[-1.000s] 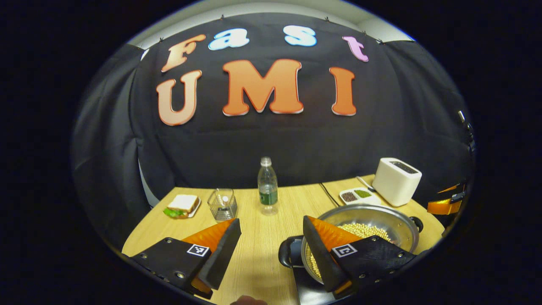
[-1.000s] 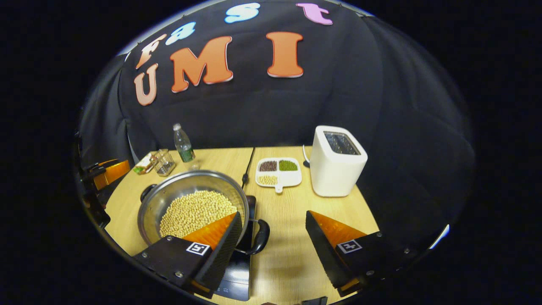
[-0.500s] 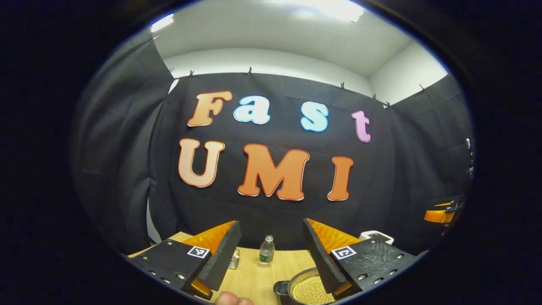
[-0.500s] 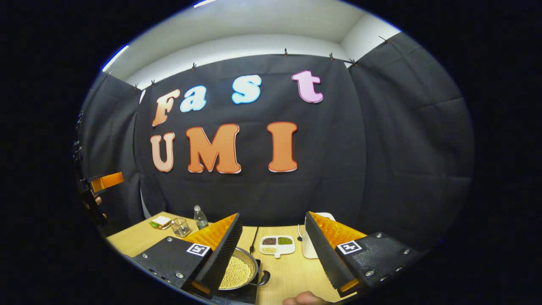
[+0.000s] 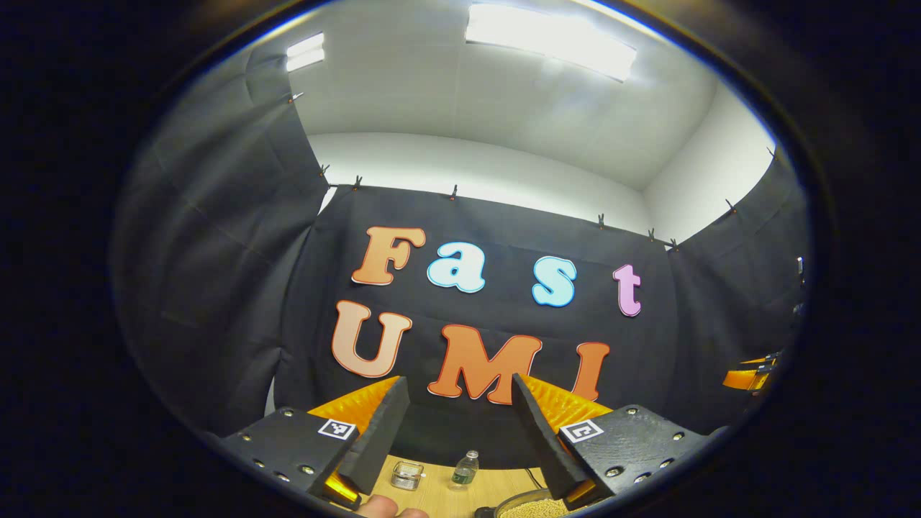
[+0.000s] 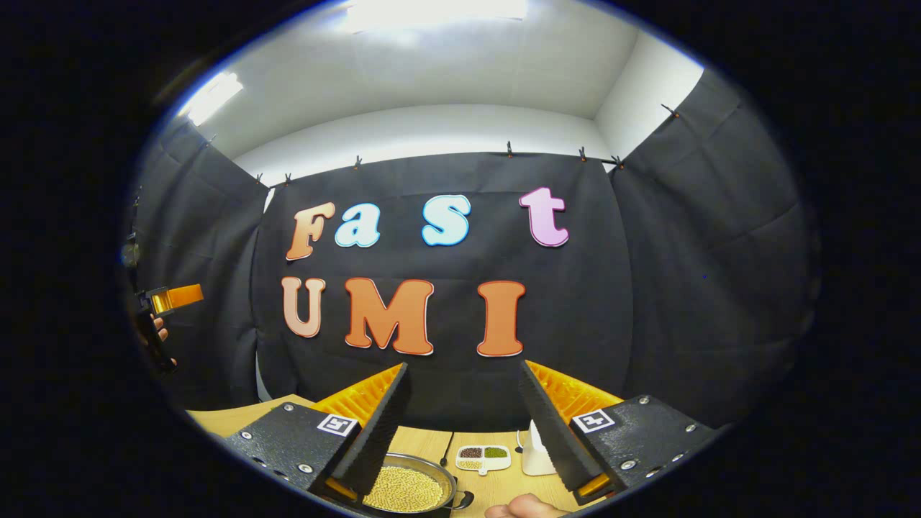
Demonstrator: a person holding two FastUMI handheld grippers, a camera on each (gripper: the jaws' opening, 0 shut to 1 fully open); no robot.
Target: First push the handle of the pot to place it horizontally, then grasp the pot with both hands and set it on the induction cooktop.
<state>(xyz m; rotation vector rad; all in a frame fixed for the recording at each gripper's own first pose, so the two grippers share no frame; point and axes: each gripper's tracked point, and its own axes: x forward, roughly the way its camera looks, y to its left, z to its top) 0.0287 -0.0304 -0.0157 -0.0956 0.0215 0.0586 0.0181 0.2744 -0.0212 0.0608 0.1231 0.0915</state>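
The steel pot (image 6: 411, 489) holds pale beans and sits low in the right gripper view, with its dark side handle (image 6: 465, 498) pointing right. My right gripper (image 6: 463, 367) is raised well above it, tilted up toward the wall, open and holding nothing. In the left gripper view the pot's rim (image 5: 529, 507) peeks in at the bottom edge. My left gripper (image 5: 457, 381) is also lifted high, open and empty. What the pot stands on is cut off at the lower edge.
On the wooden table (image 6: 216, 421) stand a white toaster (image 6: 534, 455) and a divided dish (image 6: 483, 455) of grains. A water bottle (image 5: 465, 469) and a glass jar (image 5: 408, 475) stand farther back. A thumb (image 6: 522, 507) shows at the bottom.
Both grippers have risen and tilted upward, away from the pot. The table and pot have slid down to the bottom edge of both views. Both stay open.
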